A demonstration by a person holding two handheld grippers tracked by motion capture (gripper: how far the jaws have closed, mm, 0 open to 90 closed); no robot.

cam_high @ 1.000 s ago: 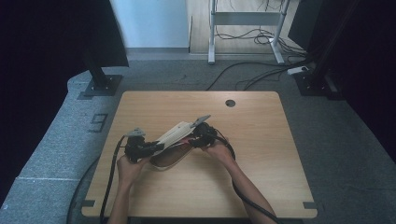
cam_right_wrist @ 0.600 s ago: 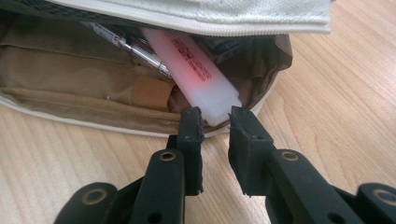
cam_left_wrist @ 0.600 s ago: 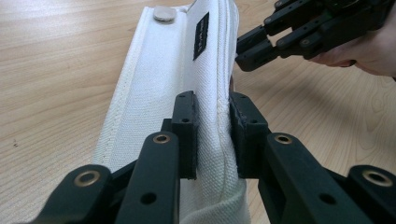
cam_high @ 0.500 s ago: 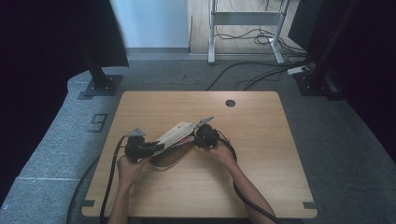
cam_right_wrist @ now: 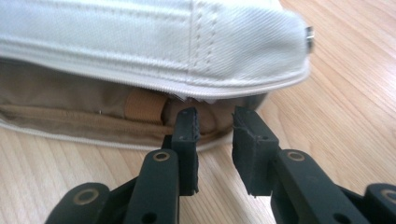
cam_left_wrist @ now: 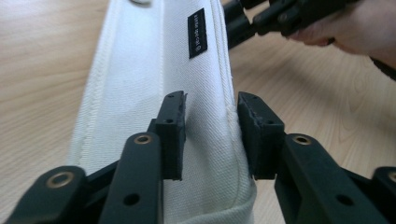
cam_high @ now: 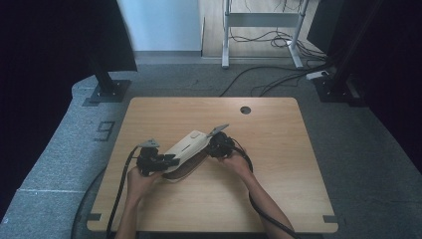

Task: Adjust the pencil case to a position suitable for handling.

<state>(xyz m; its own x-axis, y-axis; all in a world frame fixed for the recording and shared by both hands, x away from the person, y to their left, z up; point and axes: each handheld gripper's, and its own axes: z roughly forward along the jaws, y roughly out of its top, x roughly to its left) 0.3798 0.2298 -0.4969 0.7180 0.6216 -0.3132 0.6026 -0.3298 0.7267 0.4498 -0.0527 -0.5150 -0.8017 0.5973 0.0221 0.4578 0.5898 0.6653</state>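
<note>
A white canvas pouch (cam_high: 186, 147) lies slantwise on the wooden table (cam_high: 283, 154). Its zip is open and the lid is lifted off a tan lining (cam_right_wrist: 70, 102). My left gripper (cam_high: 169, 160) is at the pouch's near end. In the left gripper view its jaws (cam_left_wrist: 210, 126) straddle the lid's white fabric (cam_left_wrist: 149, 70), which carries a black label (cam_left_wrist: 198, 31); they have just been opening and stand a little off the cloth. My right gripper (cam_high: 211, 144) is at the far end. Its jaws (cam_right_wrist: 215, 130) have just been opening, empty, at the pouch's open mouth (cam_right_wrist: 140, 32).
A round cable hole (cam_high: 245, 110) sits near the table's far edge. Black cables trail from both grippers toward the near edge. Grey carpet with a painted 9 (cam_high: 104, 131) surrounds the table, with stand bases at the back left and back right.
The right gripper has edged slightly left toward the pouch's far end. The left hand and the pouch stay where they were.
</note>
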